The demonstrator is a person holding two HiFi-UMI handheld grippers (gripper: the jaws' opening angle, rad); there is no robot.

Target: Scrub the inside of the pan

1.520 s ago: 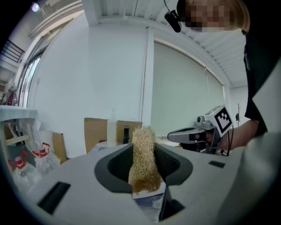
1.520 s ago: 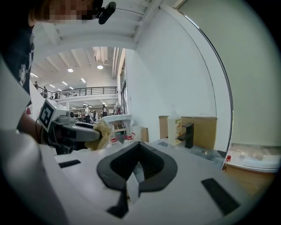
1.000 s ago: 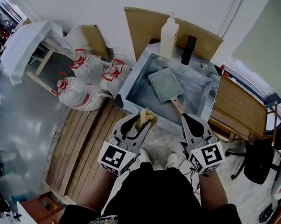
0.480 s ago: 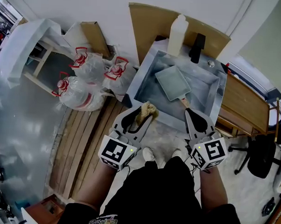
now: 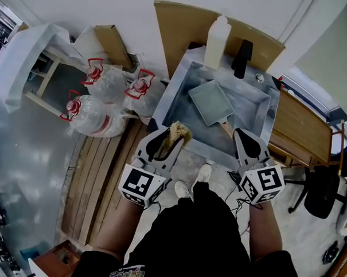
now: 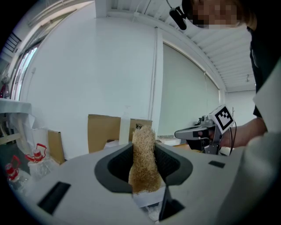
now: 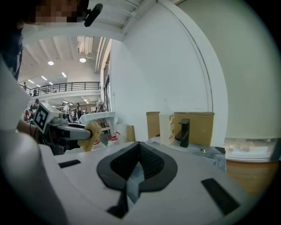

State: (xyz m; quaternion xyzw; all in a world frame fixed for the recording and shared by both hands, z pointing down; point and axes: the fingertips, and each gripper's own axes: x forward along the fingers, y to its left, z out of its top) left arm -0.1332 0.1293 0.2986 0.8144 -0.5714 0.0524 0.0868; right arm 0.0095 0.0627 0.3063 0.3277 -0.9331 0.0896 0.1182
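Two grippers hang side by side before one steel sink. The left gripper is clamped on the single tan scrubber, whose tuft sits at the sink's front rim. The right gripper has its jaws pressed together on nothing, its tip near the wooden handle of the one rectangular pan, which lies inside the sink. One white bottle and one black tap stand at the back, and three red-tied bags sit to the left. Since a second ago both grippers have edged closer to the sink, and one shoe has stepped forward.
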